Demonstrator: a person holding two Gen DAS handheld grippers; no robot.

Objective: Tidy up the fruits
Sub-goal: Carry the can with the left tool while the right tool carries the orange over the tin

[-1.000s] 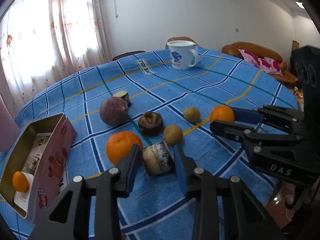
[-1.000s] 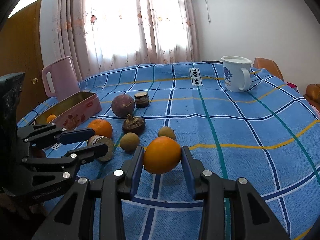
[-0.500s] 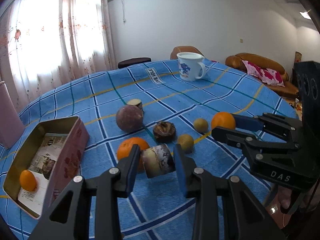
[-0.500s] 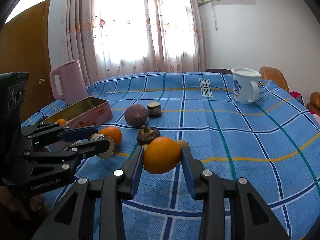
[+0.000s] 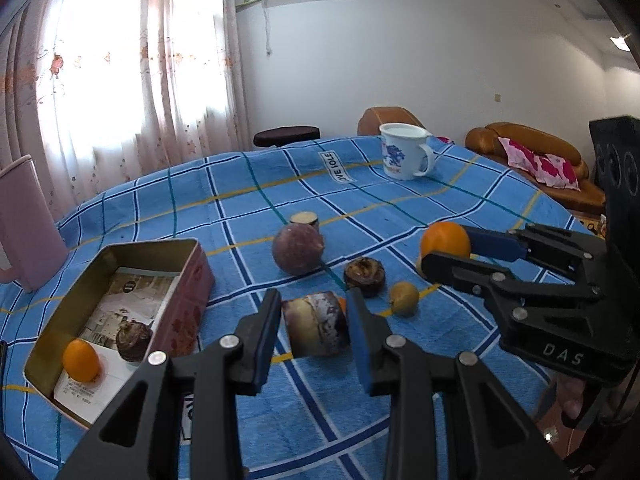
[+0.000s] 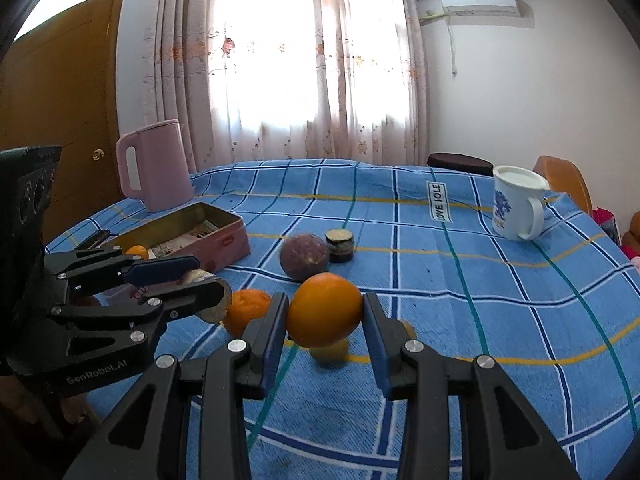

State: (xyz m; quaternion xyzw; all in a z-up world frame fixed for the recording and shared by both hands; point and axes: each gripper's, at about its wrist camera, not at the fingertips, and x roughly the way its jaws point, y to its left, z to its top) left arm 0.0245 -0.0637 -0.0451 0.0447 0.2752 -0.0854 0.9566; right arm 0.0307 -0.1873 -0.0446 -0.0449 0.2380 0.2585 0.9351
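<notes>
**Both grippers loaded above the cloth**

Now the left gripper (image 5: 314, 326) pinches a mottled brown cut fruit (image 5: 315, 327) clear of the blue checked tablecloth (image 5: 400, 200), beside the pink tin (image 5: 188, 296). Alongside, the right gripper (image 6: 325, 320) clamps an orange (image 6: 324, 310) between its pads, lifted off the table.
</notes>
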